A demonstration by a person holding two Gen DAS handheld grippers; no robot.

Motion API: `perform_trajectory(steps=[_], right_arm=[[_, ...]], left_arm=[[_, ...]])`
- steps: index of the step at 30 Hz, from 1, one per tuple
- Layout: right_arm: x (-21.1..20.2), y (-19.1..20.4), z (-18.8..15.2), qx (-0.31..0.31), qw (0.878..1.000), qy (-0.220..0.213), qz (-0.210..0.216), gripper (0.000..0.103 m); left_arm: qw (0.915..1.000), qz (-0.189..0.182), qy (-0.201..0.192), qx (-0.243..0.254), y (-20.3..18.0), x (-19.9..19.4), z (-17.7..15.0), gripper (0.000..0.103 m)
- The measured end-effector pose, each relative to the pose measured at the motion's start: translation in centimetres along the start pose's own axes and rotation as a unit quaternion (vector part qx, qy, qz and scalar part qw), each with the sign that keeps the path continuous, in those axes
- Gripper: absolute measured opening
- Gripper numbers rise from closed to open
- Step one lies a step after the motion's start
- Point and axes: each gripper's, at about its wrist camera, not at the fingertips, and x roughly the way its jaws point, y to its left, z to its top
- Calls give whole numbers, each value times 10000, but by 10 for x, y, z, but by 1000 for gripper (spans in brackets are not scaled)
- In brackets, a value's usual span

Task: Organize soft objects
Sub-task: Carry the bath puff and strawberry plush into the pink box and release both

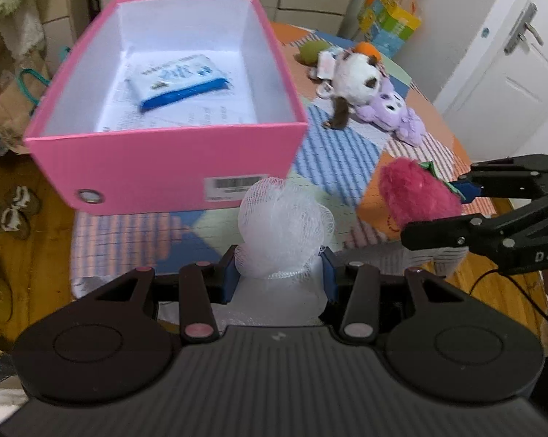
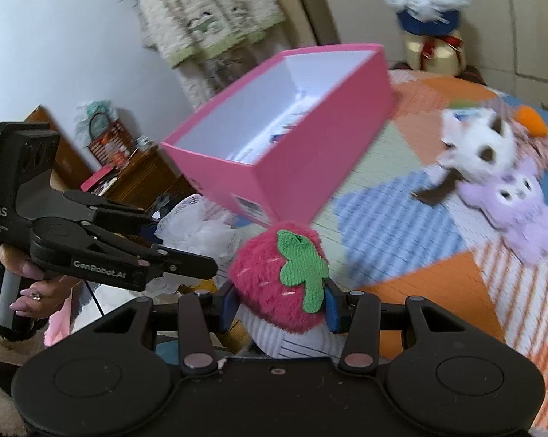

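Note:
My left gripper (image 1: 278, 273) is shut on a white mesh bath puff (image 1: 285, 218), held just in front of the pink box (image 1: 164, 167). The box is open, white inside, with a blue-and-white packet (image 1: 181, 80) on its floor. My right gripper (image 2: 278, 304) is shut on a pink plush strawberry (image 2: 274, 273) with a green leaf; in the left wrist view the strawberry (image 1: 416, 193) hangs right of the puff. The left gripper (image 2: 186, 251) with the puff (image 2: 197, 229) shows at the left of the right wrist view. A white plush (image 1: 357, 73) and a purple plush (image 1: 394, 113) lie on the patchwork cloth.
The patchwork cloth (image 1: 339, 156) covers a round table. An orange ball (image 1: 368, 49) and a green ball (image 1: 310, 51) lie by the plushes. A colourful bag (image 1: 390, 22) stands at the back, a white door (image 1: 511, 65) to the right, shoes (image 1: 11, 211) on the floor at left.

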Motion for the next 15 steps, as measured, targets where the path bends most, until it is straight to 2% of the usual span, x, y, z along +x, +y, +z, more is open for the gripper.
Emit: perform_trajectory(steps=[9,15], right_arm=[[6,43,34,-667,9975,-203,-95,52],[11,49,66,-1002,9936,-472,-219,52]], left_arm=[[9982,70,-565,188,18,-34,6,44],[9944,-44,-1044,155,34,-48,33,44]])
